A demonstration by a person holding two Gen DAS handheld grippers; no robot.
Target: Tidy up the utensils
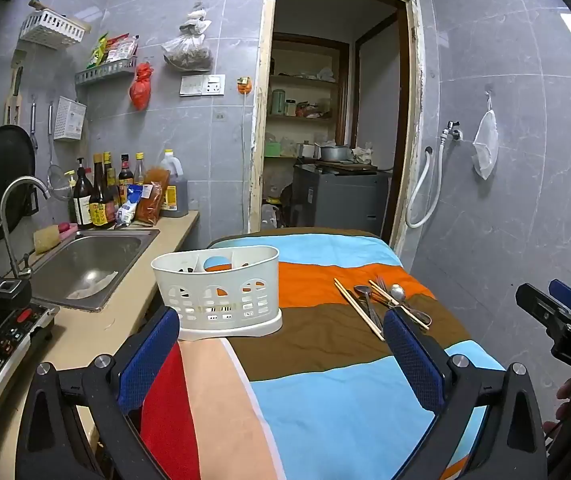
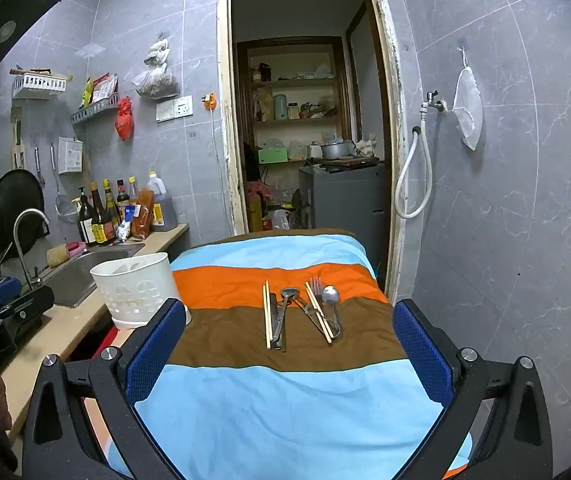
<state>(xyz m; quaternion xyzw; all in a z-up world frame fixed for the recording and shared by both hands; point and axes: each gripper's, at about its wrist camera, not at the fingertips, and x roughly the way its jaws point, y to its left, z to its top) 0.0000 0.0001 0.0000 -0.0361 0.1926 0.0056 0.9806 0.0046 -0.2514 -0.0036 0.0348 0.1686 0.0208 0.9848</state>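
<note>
Nothing is looking sorted yet; utensils point(image 2: 303, 312) are lying loose on the tabletop's striped cloth point(image 2: 285, 408); white caddy point(image 1: 216, 288) is sitting apparently empty; left gripper point(image 1: 281, 354) and right gripper point(image 2: 289, 354) are hovering wide open, holding nothing.

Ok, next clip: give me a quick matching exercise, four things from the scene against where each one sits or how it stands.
Things:
1. white caddy
2. utensils
3. left claw
4. bottles

Places or states:
A. on the counter behind the sink
B. open, holding nothing
C. lying on the brown stripe of the striped cloth
D. upright at the cloth's left edge, beside the sink

Pairs: 1-D, 2-C, 3-B, 4-A
</note>
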